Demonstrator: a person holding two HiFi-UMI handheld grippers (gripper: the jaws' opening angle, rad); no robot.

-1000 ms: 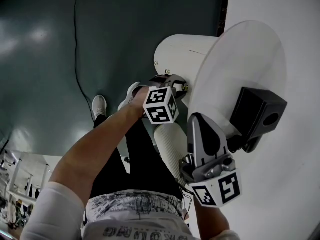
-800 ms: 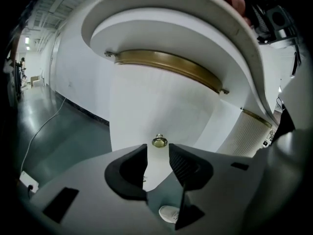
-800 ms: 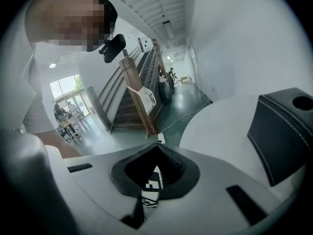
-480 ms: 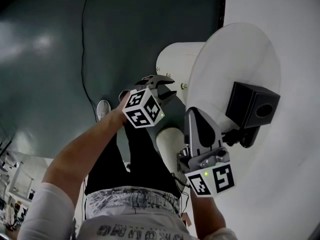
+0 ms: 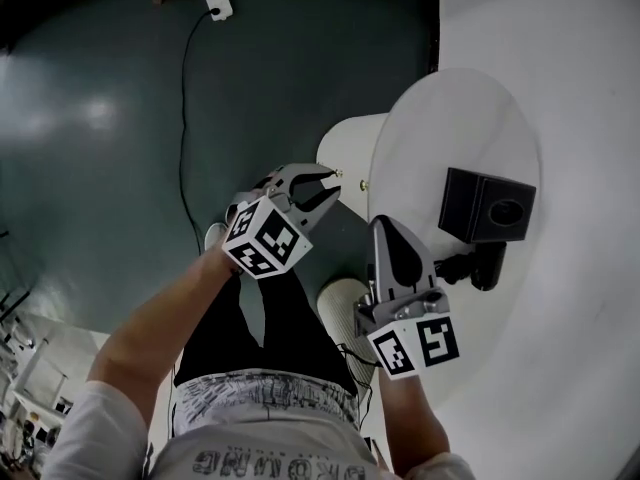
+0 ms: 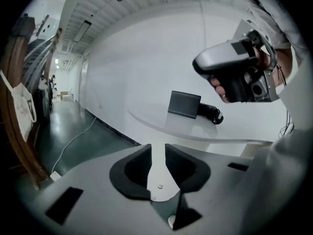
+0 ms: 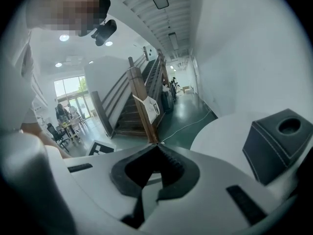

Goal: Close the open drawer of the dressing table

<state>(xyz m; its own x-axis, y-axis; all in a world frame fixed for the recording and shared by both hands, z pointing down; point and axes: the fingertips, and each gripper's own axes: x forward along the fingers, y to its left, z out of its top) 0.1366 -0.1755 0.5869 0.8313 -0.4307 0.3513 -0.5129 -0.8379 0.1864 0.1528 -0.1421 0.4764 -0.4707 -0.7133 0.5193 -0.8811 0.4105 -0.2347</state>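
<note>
Dressing table is smooth, white, round-topped.

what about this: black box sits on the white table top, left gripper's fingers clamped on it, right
The black box does sit on the white table top, but the left gripper holds nothing: the left gripper view shows its fingers apart and empty, having just been closing.

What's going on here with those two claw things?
A person stands at a round white table, a two-jaw gripper in each hand. The left gripper hovers by the drawer front, touching nothing; its jaws are apart, empty, and have just been closing. The right gripper, shut and empty, hangs at the table's edge near a black box.
</note>
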